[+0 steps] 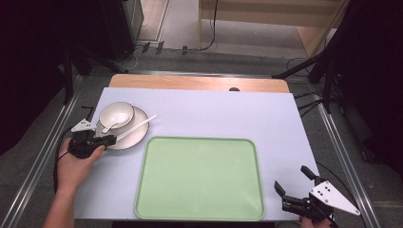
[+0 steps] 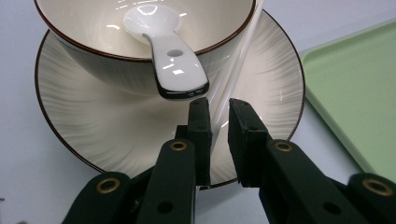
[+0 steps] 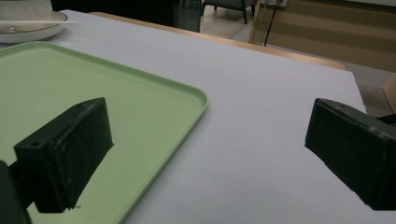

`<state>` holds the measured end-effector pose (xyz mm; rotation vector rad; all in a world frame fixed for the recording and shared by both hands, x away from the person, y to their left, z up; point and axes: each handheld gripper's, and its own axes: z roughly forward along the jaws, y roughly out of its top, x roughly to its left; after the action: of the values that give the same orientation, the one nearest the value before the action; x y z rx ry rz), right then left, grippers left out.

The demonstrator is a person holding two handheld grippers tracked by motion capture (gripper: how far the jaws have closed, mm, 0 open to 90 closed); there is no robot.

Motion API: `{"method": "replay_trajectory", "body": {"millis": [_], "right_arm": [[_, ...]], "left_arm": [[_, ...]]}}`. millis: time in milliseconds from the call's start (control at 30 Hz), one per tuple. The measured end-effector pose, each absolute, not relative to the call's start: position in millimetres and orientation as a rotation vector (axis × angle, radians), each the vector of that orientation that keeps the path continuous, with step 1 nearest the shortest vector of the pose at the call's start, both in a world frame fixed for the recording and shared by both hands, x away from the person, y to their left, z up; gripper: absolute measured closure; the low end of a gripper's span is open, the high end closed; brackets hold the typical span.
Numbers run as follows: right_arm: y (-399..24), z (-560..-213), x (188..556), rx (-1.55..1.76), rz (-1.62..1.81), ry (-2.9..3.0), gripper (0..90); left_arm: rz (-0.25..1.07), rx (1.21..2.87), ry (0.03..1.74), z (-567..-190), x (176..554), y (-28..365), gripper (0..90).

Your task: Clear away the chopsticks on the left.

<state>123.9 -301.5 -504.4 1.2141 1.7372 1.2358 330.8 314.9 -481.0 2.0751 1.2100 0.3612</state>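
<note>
The left claw (image 2: 218, 122) sits low over the near rim of a plate (image 2: 116, 135), its jaws narrowed around a thin white stick (image 2: 233, 70) that runs between them and away across the plate. The jaws look close to the stick on both sides, with a sliver of gap on the right one, so I cannot tell whether they actually pinch it. Just beyond the jaw tips a bowl (image 2: 93, 65) stands on the plate, and a white spoon (image 2: 173, 65) lies in it with its handle pointing back toward the claw. To the right of this claw lies a green tray (image 2: 355, 93) on the pale surface (image 2: 28, 186).

The right claw (image 3: 205, 149) is spread wide and holds nothing. Its left jaw hangs over the tray's corner, its right jaw over the bare surface.
</note>
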Motion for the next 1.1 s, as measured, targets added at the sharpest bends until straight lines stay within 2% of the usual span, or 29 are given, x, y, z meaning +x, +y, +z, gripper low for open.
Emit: {"method": "replay_trajectory", "body": {"millis": [400,733,1100], "right_arm": [[-301.6,-504.7,124.1,1.218,1.237,1.739,0.9],[-301.4,-505.2,124.6,1.216,1.232,1.745,0.9],[-303.3,-505.2,124.1,1.223,1.238,1.734,0.9]], "left_arm": [[0.353,2.141,1.185,-489.1,333.1,301.5,78.3],[0.332,2.198,1.129,-493.0,332.7,290.2,85.0],[0.328,2.131,1.097,-481.2,320.5,278.1,85.7]]}}
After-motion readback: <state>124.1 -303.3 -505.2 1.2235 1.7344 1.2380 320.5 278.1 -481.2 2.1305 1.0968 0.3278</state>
